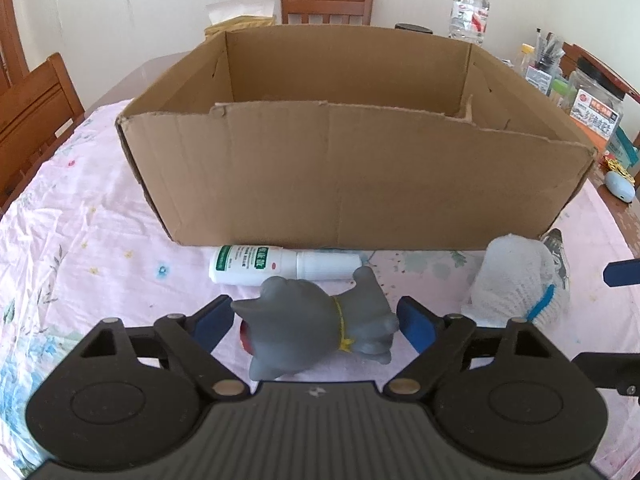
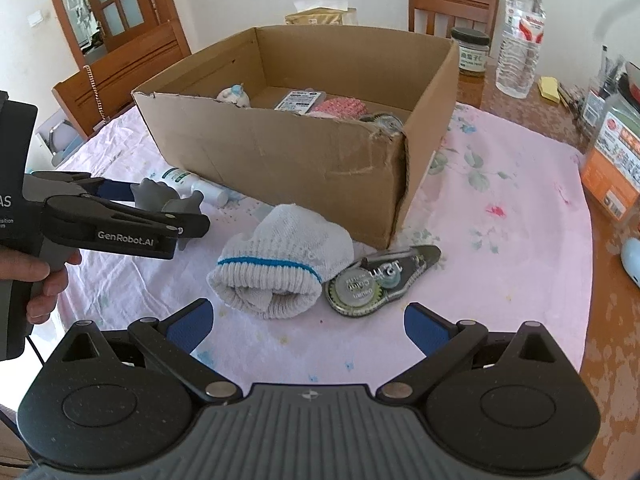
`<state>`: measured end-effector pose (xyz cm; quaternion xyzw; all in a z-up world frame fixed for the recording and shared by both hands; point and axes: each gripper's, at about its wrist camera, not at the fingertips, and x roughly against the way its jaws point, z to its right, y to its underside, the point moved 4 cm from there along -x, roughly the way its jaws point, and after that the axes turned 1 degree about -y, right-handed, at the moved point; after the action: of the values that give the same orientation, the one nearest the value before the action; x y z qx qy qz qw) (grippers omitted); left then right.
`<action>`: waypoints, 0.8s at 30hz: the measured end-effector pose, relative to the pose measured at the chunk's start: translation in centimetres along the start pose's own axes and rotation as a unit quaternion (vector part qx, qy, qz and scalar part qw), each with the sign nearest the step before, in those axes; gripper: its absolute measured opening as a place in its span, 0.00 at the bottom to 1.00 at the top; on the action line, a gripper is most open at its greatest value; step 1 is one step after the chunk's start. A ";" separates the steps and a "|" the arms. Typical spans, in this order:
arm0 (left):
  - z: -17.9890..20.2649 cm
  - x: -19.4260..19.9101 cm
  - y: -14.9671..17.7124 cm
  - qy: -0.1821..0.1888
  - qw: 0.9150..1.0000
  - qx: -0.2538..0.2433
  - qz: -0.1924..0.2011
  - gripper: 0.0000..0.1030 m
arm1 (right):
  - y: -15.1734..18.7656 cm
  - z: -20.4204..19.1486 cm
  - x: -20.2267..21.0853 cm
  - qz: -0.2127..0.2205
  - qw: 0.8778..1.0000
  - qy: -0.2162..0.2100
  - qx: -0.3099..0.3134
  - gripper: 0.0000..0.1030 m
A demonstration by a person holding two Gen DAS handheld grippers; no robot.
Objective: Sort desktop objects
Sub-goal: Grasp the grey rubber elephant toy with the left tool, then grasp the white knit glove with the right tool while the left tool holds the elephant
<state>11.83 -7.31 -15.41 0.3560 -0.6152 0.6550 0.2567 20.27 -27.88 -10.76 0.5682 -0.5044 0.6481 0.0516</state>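
Note:
A grey rubber cat toy (image 1: 320, 324) with a yellow collar lies on the pink cloth between the fingers of my left gripper (image 1: 316, 320). The jaws are wide open around it, with a gap on the right side. The toy also shows in the right wrist view (image 2: 160, 198). A white tube with a green label (image 1: 280, 266) lies just behind it against the cardboard box (image 1: 352, 184). A rolled white glove with a blue stripe (image 2: 280, 260) and a correction tape dispenser (image 2: 376, 280) lie in front of my right gripper (image 2: 308, 320), which is open and empty.
The box (image 2: 288, 152) holds several items. Water bottle (image 2: 520, 36), a jar (image 2: 474, 52), containers (image 2: 616, 160) and a pale blue object (image 2: 632, 260) stand on the right of the table. Wooden chairs (image 1: 36, 112) surround the table.

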 end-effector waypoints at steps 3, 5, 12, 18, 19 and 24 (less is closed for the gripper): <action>-0.4 -0.3 0.1 0.002 1.000 0.009 -0.002 0.85 | -0.3 -0.2 -0.3 0.003 1.000 -0.003 0.009 1.00; -0.5 -0.5 0.1 0.003 1.000 0.009 -0.004 0.82 | -0.6 -0.4 -0.6 0.002 1.000 -0.004 0.017 1.00; -0.4 -0.4 0.5 0.016 1.000 0.012 -0.008 0.72 | -1.4 -1.1 -1.8 0.004 0.999 0.004 0.046 1.00; -0.9 -0.2 0.2 0.021 1.000 0.017 -0.010 0.72 | -2.1 -1.5 -2.8 0.001 0.998 -0.011 0.061 1.00; -1.0 0.0 0.1 0.023 1.000 0.017 -0.008 0.72 | -2.1 -1.6 -2.9 0.000 0.998 -0.014 0.065 1.00; -1.2 0.3 -0.3 0.025 1.000 0.011 -0.002 0.72 | -2.5 -2.1 -3.5 -0.004 0.996 -0.022 0.081 1.00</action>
<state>11.67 -6.15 -14.97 0.3436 -0.6009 0.6696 0.2693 21.64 -23.42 -11.75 0.5865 -0.4493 0.6739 -0.0033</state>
